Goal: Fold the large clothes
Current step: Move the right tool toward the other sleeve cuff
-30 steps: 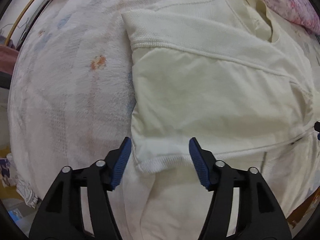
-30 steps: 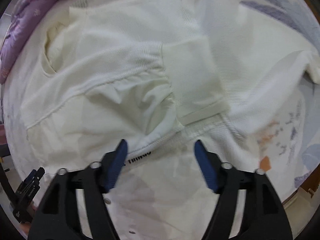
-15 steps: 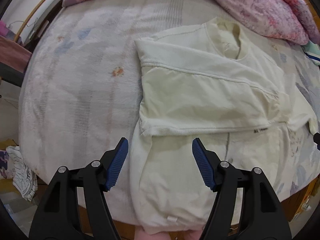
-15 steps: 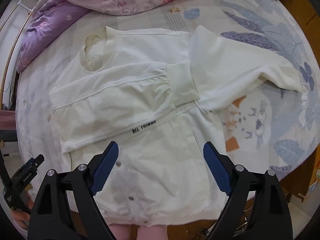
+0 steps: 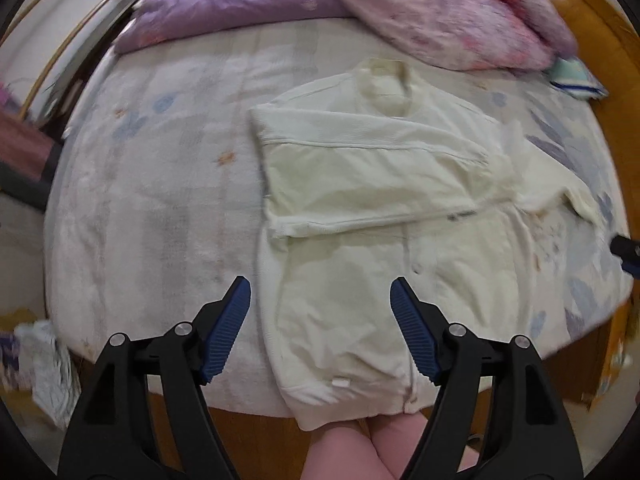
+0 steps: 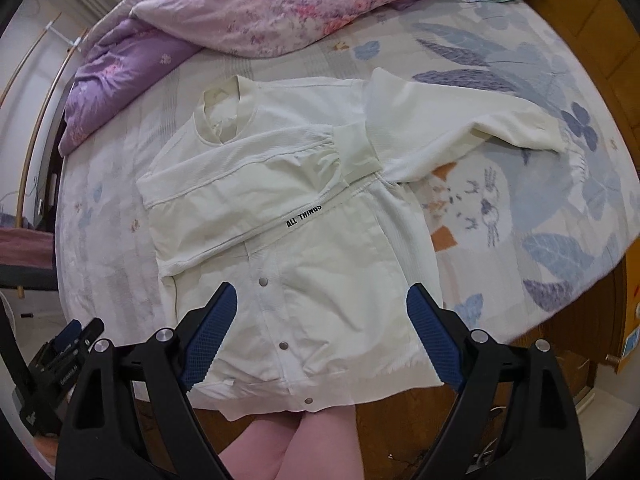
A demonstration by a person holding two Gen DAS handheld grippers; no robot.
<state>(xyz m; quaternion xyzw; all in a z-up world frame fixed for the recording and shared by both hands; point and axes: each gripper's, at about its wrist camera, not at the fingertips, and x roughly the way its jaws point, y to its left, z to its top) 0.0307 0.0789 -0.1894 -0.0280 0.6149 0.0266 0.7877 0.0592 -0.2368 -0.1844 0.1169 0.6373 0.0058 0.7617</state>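
bed: mattress (image 6: pixel 532 168) with a leaf-print sheet fills both views; quilts (image 6: pixel 256 4) bunched along the far edge, well clear of the work.
jacket: cream snap-front jacket (image 6: pixel 320 280) lies flat, collar (image 6: pixel 224 116) toward the far edge, hem hanging just over the near edge by my legs. Long axis runs straight away from me, collar to hem.
folded sleeve: the sleeve on the picture-left side (image 6: pixel 256 176) is already laid across the chest, cuff ending near the far shoulder, just above the "ALL THINGS" print.
open sleeve: the other sleeve (image 6: pixel 472 120) is spread outward to picture right, lying on the sheet, cuff well apart from the body. I read this as the next part to fold in.
right gripper: right gripper (image 6: pixel 320 340) hangs above the lower front panel, pointing steeply down, jaws wide apart, nothing between the pads.
left gripper: left gripper (image 5: pixel 320 320) hangs over the picture-left side of the body near the hem, jaws opening, no cloth between them, touching nothing.
key relation: spread sleeve lies up and to the right of the right jaws, across the body from the left ones, so I judge the right hand nearer.
risk: the sleeve is long and limp; gripped at the cuff alone it may sag or drag the shoulder off line.
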